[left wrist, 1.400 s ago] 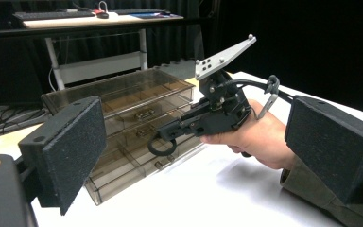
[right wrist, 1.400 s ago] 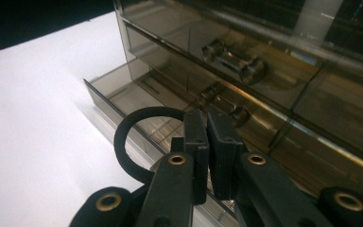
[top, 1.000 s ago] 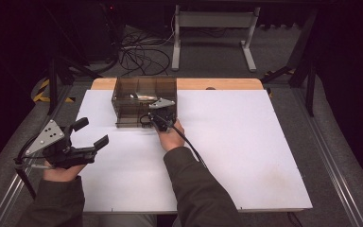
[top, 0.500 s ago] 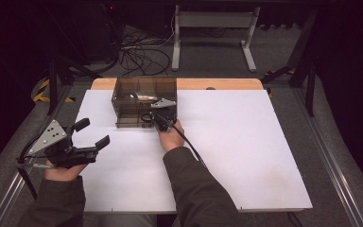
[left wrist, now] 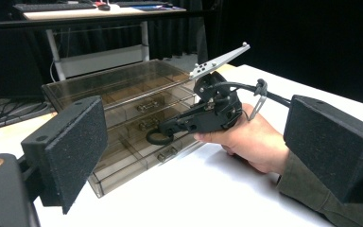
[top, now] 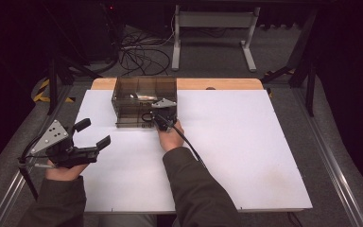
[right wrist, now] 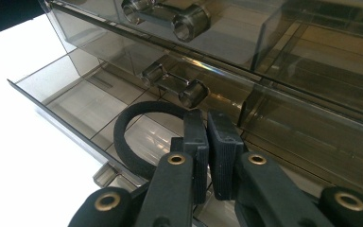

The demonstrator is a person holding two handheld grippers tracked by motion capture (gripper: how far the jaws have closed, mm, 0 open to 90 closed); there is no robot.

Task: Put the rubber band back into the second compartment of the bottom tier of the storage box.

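Observation:
A smoky clear drawer cabinet [top: 142,94] stands at the back of the white table [top: 246,142]. My right gripper [top: 158,120] is at its front, shut on a black elastic ring [right wrist: 127,123]. The ring hangs to the left of the gripper's tips [right wrist: 207,120], over a lower drawer [right wrist: 66,90] that is pulled out. In the left gripper view the ring [left wrist: 157,137] dangles just in front of the drawer fronts. My left gripper [top: 96,132] is held open near the table's left edge, its pads [left wrist: 75,146] wide apart and holding nothing.
The closed drawers above carry small bar handles [right wrist: 170,82]. A metal object [top: 142,97] lies in the cabinet's top compartment. A wooden strip [top: 217,84] runs along the table's far edge. White surface [top: 246,142] stretches to the right and front.
My right gripper has edged slightly toward the cabinet with the ring. The left gripper has stayed where it was.

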